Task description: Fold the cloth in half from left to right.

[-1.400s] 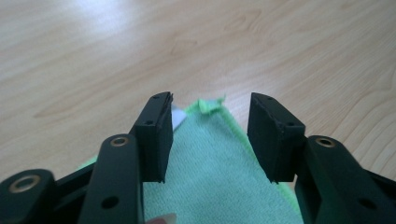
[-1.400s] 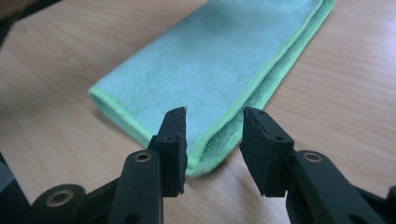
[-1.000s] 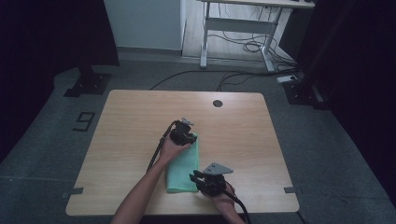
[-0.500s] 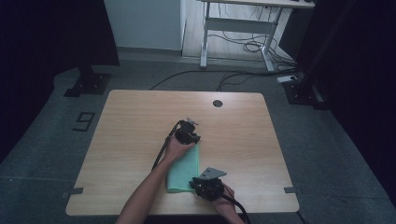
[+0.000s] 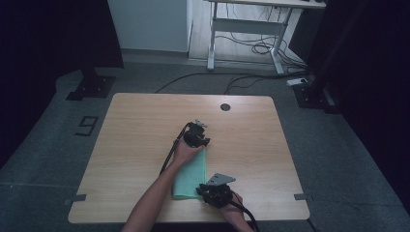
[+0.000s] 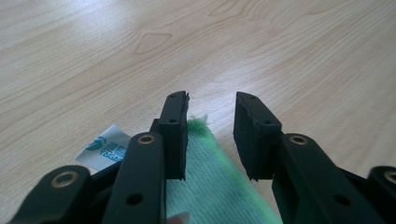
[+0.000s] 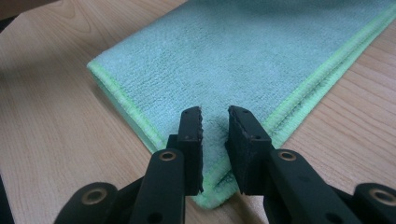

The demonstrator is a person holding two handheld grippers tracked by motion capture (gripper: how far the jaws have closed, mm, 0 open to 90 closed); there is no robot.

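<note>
A folded green cloth (image 5: 191, 176) lies on the wooden table (image 5: 140, 121), long side running away from the person. My left gripper (image 5: 202, 143) is at its far end. In the left gripper view its jaws (image 6: 211, 109) stand apart over the cloth's far corner (image 6: 210, 177) and have just been opening; the pads do not press on it. A white label (image 6: 105, 147) pokes out beside that corner. My right gripper (image 5: 205, 190) is at the near right corner, and in the right gripper view it (image 7: 215, 116) hovers with a narrow gap over the cloth (image 7: 233, 56).
A dark round hole (image 5: 225, 107) sits near the table's far edge. Bare wood surrounds the cloth on the left and right. Beyond the table stand a white desk frame (image 5: 241, 29) and floor cables (image 5: 251, 48).
Both hands have barely shifted. The left gripper edged slightly right at the cloth's far end and the right one slid a little toward the near edge. The cloth lies as before.
</note>
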